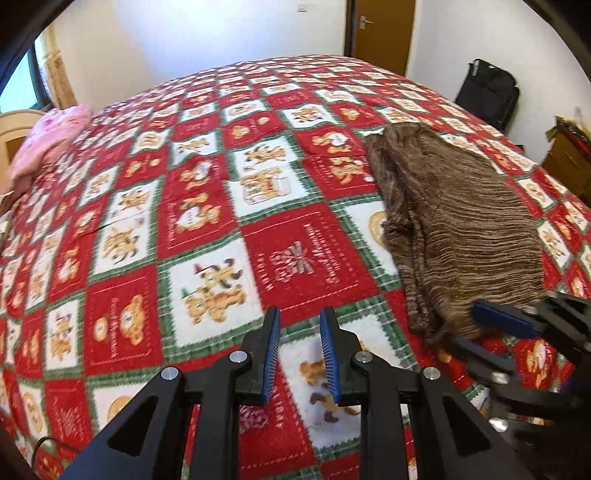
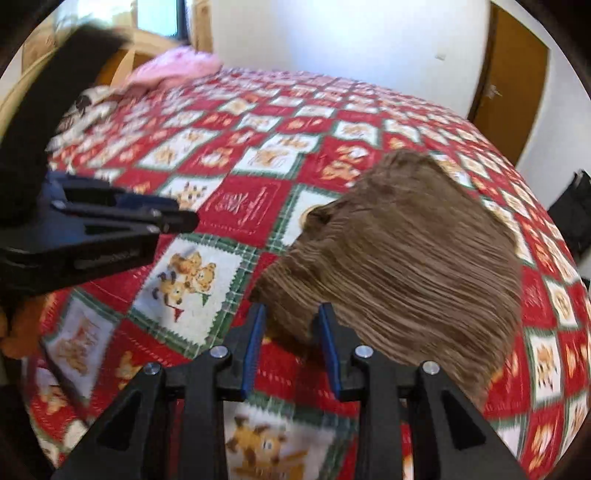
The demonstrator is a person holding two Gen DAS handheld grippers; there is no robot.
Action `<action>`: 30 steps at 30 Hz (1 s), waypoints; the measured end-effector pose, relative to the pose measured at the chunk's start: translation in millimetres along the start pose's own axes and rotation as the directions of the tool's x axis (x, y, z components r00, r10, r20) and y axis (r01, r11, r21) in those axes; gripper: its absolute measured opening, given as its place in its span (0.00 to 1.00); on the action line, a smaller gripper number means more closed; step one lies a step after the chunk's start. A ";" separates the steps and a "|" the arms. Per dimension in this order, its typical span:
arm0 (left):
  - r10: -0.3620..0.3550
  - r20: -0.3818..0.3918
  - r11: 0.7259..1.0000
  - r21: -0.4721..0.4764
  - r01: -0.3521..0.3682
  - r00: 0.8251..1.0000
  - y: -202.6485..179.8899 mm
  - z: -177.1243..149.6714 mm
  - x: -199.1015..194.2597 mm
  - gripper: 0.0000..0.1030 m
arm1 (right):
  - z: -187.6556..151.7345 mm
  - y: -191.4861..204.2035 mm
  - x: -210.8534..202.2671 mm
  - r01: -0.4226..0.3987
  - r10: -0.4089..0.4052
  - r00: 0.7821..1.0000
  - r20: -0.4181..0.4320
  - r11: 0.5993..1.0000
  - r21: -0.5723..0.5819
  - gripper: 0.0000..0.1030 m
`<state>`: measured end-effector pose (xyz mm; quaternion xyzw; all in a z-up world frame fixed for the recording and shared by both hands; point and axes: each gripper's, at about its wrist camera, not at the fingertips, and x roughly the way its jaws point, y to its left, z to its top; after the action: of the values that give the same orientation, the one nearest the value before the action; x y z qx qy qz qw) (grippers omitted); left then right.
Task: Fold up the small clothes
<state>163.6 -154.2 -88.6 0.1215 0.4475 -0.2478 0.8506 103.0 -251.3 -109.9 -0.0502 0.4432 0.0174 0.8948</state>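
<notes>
A brown ribbed garment lies folded on the red, white and green teddy-bear bedspread; it also shows in the right wrist view. My left gripper is open and empty, above the bedspread to the left of the garment. My right gripper is open, its fingertips at the garment's near left corner, not gripping it. The right gripper also shows at the lower right of the left wrist view, and the left gripper at the left of the right wrist view.
A pink cloth lies at the bed's far left by a wooden headboard. A black bag stands by the wall at the far right, near a wooden door. A wooden cabinet is at the right.
</notes>
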 end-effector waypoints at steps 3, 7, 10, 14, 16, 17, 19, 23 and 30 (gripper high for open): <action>-0.020 -0.003 1.000 0.019 0.020 1.000 -2.6 2.8 6.7 0.23 | 4.0 -19.7 -1.1 -0.071 0.068 0.997 0.031 0.991 0.115 0.12; -0.057 0.001 0.998 0.020 0.057 0.998 -9.5 7.9 14.5 0.23 | 7.4 -57.0 -12.8 -0.180 0.139 0.980 0.141 0.923 0.342 0.08; -0.133 -0.013 0.991 0.015 0.133 0.991 -25.4 14.4 24.2 0.23 | 6.7 -65.8 -12.9 -0.305 0.246 0.951 0.188 0.853 0.424 0.08; -0.008 0.012 1.000 0.024 0.008 1.000 -33.3 14.1 23.7 0.23 | 9.3 -49.1 5.8 -0.370 0.344 0.928 0.140 0.823 0.431 0.11; 0.027 0.045 0.999 0.035 -0.029 0.999 -26.8 10.6 12.5 0.23 | 8.4 -44.6 15.2 -0.385 0.370 0.921 0.124 0.813 0.437 0.12; 0.040 0.056 0.999 0.032 -0.042 0.998 -22.9 8.7 7.1 0.23 | 7.1 -41.8 18.5 -0.381 0.367 0.923 0.119 0.816 0.435 0.12; 0.044 0.065 0.999 0.014 -0.045 0.997 -15.2 4.3 -4.4 0.23 | 4.8 -41.5 18.2 -0.382 0.359 0.923 0.139 0.809 0.447 0.12; -0.007 0.065 1.000 0.030 0.005 0.998 -20.9 2.5 -19.7 0.23 | -1.4 -46.8 -10.6 -0.435 0.389 0.899 0.200 0.752 0.495 0.29; -0.068 0.134 0.995 0.076 0.058 0.989 -53.5 -4.7 -67.6 0.23 | -44.1 -46.0 -141.5 -0.227 0.065 0.948 0.310 0.821 0.523 0.54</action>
<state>99.7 -176.4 -34.9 0.1205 0.3827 -0.2983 0.8660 -14.3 -299.7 -20.5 0.2477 0.3015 -0.0352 0.9201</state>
